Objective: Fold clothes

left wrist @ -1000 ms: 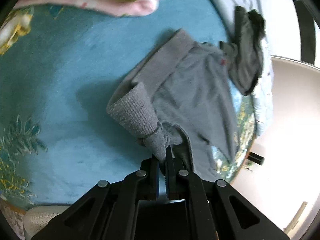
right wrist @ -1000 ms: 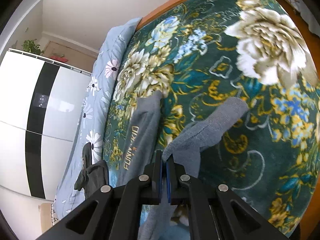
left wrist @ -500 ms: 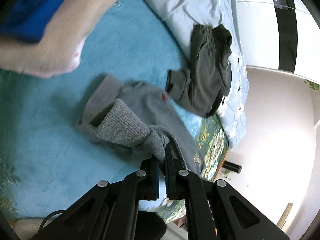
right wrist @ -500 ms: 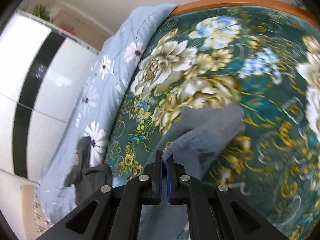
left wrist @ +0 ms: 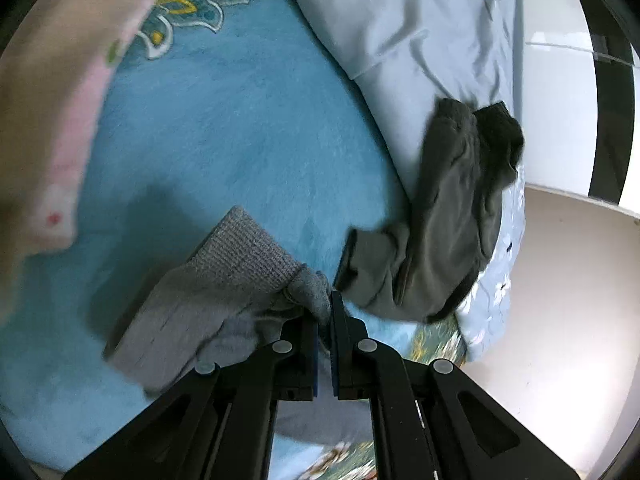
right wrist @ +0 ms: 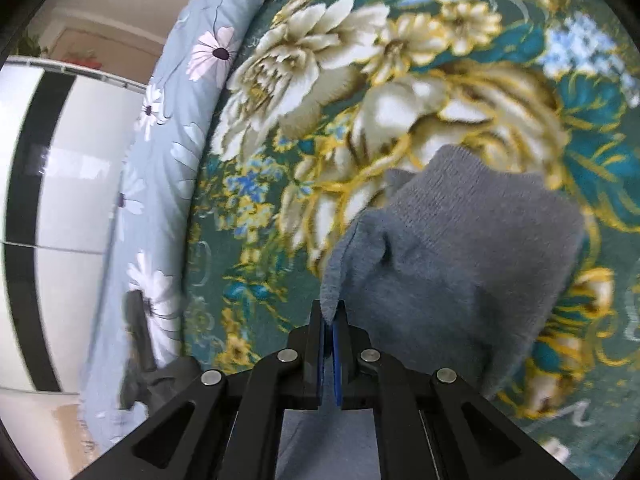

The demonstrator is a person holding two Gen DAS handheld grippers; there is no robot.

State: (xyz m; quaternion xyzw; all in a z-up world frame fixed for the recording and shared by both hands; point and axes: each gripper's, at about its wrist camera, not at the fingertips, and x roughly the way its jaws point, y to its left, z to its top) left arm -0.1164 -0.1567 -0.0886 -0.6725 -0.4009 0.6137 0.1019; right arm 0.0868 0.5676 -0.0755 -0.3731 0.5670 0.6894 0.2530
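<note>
Two grippers each pinch a part of one grey garment, so the step in hand looks like carrying a fold across the bed.

On the left side, the left gripper [left wrist: 325,312] has its jaws pressed together on a bunched bit of the grey sweater [left wrist: 224,280], right beside a ribbed cuff or hem. Most of that cloth hangs or lies to the left of the fingers, above the teal plush blanket [left wrist: 224,128]. Just to the right lies a dark olive garment [left wrist: 448,216], crumpled, partly on the blanket and partly on the pale blue quilt [left wrist: 400,40]; it sits near the grey piece, and whether they touch is unclear.

On the right side, the right gripper [right wrist: 330,316] is clamped on a thin edge of the same sweater [right wrist: 460,252], which spreads to the right over the blanket's floral part [right wrist: 340,80].

By my judgement the fold is mid-way: the cloth is doubled but not yet laid flat. The next move calls for both held parts to be lowered together, edges lined up, before either grip lets go, keeping clear of the olive piece.
</note>
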